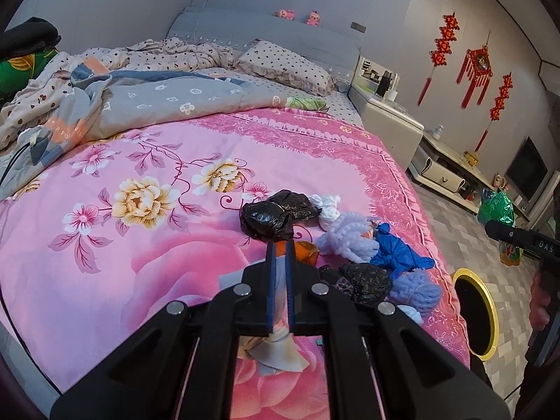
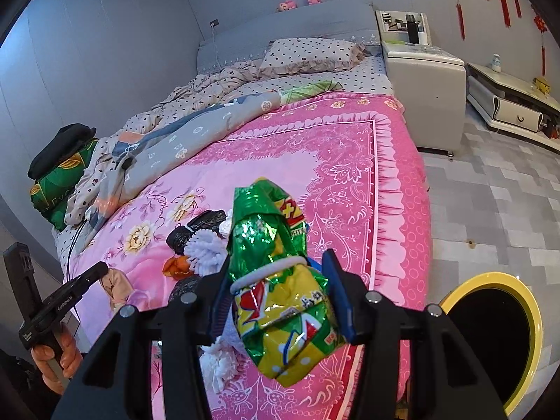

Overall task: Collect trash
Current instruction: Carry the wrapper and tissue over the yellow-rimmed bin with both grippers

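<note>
Firstly, the bin: yellow-rimmed, round-mouthed, standing on the tiled floor just beside the bed's near corner; its inside reads plain black and I cannot tell what, if anything, lies in it. Item, snack bag: crumpled foil, green at the top, yellow and red below, with a white band around its middle, clamped between the blue pads of my right tongs and held up above the pink floral bedspread, near the bin but not over its mouth. Item, pale wrapper: beige, creased, nipped between the nearly shut fingers of my left tongs, its loose end hanging just over the bedspread. Remaining on the bed, heaped near the edge by the bin: two black plastic wads, one more black wad, an orange wrapper, white and lavender yarn, a blue glove, another lavender ball. Further back: rumpled grey and spotted quilts, one spotted pillow.
</note>
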Available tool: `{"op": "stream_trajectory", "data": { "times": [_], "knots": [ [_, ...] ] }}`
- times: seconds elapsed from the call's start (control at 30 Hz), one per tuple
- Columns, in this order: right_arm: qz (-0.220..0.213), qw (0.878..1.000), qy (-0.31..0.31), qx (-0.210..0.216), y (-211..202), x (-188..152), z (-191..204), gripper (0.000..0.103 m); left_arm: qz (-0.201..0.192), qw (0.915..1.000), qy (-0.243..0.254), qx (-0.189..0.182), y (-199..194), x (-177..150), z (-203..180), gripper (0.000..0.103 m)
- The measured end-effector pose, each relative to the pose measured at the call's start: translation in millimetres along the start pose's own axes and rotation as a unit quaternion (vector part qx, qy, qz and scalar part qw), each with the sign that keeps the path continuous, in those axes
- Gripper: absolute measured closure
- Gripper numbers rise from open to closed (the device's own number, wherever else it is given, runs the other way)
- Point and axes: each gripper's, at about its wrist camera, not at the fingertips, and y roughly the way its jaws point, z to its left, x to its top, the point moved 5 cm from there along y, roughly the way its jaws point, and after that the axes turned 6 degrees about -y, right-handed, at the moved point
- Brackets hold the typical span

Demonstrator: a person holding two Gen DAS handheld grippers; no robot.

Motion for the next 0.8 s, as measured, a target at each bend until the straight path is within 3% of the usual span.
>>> {"op": "stream_trajectory", "data": {
  "times": [0.27, 0.8],
  "knots": [
    [-0.023, 1.000, 0.004, 0.004, -34, -4, -10, 0.057, -0.016, 0.9995, 0.018, -0.020, -29, 6, -33, 0.099],
    [-0.067, 0.997, 0.034, -0.025, -101, -8, -62, 0.057, -0.031, 0.9917, 0.081, -0.095, -63, 24, -151, 0.099]
  ]
}}
